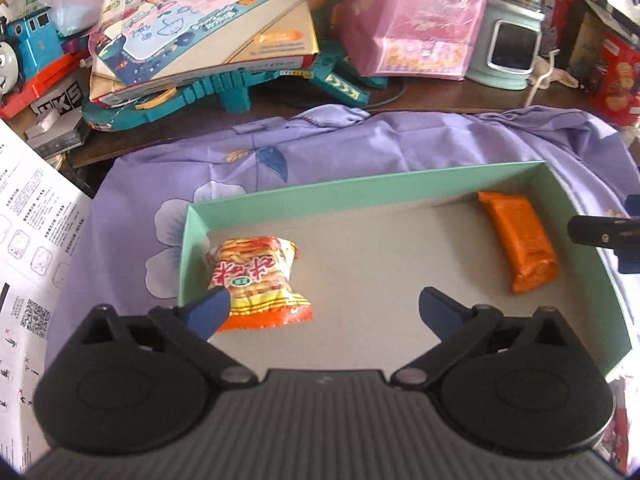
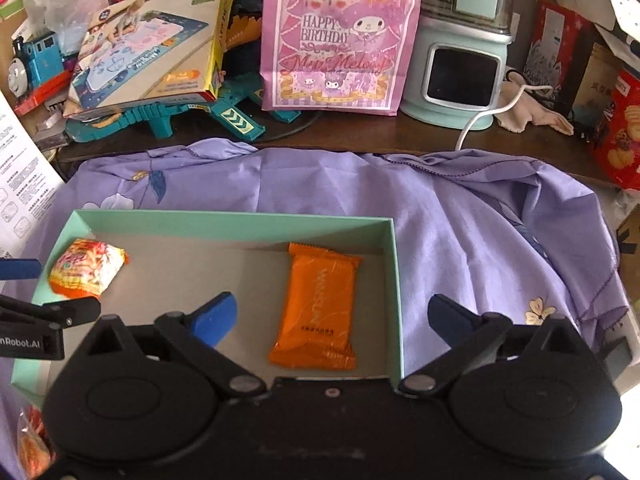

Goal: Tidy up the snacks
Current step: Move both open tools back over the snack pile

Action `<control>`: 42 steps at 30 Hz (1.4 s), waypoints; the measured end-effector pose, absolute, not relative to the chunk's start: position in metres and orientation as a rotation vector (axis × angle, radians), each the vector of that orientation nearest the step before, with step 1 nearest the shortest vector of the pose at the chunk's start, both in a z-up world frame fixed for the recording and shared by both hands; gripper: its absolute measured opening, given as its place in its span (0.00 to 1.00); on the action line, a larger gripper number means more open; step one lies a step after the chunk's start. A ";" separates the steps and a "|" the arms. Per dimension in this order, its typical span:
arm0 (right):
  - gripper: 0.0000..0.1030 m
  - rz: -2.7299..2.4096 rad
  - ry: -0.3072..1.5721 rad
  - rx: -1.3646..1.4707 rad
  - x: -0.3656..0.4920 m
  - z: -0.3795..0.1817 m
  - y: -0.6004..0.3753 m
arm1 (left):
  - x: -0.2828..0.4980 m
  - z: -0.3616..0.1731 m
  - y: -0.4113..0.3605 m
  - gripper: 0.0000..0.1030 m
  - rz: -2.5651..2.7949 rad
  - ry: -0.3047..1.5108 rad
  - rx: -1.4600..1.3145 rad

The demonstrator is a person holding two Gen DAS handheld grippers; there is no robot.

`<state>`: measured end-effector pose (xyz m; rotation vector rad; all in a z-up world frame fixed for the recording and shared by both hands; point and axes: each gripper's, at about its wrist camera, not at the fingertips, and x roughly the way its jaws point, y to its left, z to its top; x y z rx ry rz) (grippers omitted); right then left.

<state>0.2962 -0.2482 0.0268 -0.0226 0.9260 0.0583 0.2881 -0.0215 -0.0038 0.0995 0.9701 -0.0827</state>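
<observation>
The crinkled yellow-and-orange foil snack bag (image 1: 258, 282) and flat orange foil wafer packet (image 2: 316, 308) already lie in the shallow mint-green cardboard box (image 2: 224, 222), each between the fully spread, empty jaws of left gripper (image 1: 324, 310) and right gripper (image 2: 332, 314); further snacks cannot be confirmed.

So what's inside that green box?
Two snacks lie on the green box's grey floor: a yellow-red packet at one end and an orange packet at the other. The gripper body hides its near edge.
</observation>
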 end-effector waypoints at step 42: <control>0.69 0.153 1.095 0.170 0.136 -0.002 -0.227 | 0.109 -0.043 -0.068 0.23 -0.397 1.088 0.116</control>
